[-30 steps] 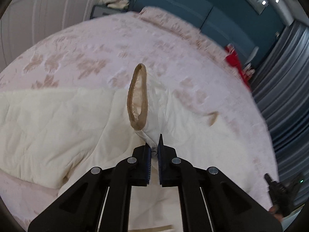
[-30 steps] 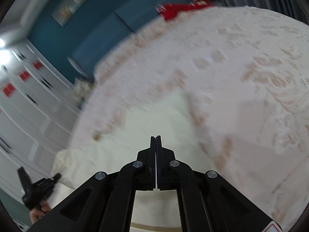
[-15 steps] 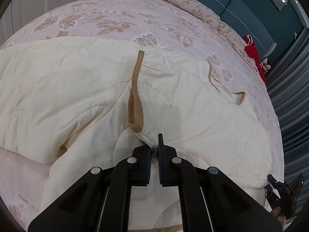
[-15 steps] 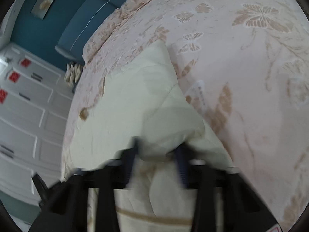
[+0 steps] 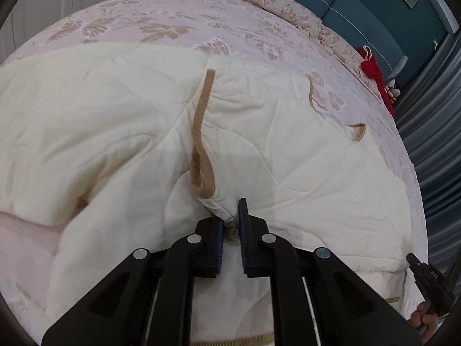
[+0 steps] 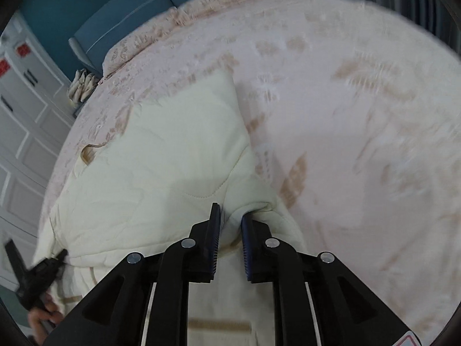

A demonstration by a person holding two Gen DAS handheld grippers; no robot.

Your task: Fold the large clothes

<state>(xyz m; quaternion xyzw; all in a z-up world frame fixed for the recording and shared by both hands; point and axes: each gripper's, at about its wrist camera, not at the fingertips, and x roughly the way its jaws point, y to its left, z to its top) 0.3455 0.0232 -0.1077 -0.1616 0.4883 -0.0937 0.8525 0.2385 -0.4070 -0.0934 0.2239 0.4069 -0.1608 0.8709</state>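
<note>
A cream quilted garment with tan trim is spread over a bed covered in a pink spread with a beige butterfly print. In the left wrist view, the garment takes up most of the middle and left of the picture, with its folded layers piled on each other and a tan-edged band standing up in a narrow loop near the centre. A second tan edge is seen further right, lying at the garment's far border.

The left gripper is closed on a bunched fold of the garment just below that looped band; the cloth is pinched between its 2 blue-lined fingers, with a narrow gap filled by fabric. At the lower right edge of the same view, the right gripper is seen, held by a hand.

In the right wrist view, which is blurred on its right side, the garment is laid on the left half of the bed, one corner pointing toward the headboard. The right gripper is clamped on a raised ridge of the cream cloth, which is wedged between its fingers. The left gripper is seen at the lower left of this view.

A red cloth is lying at the far edge of the bed, near grey curtains. White cupboard doors are seen to the left.
</note>
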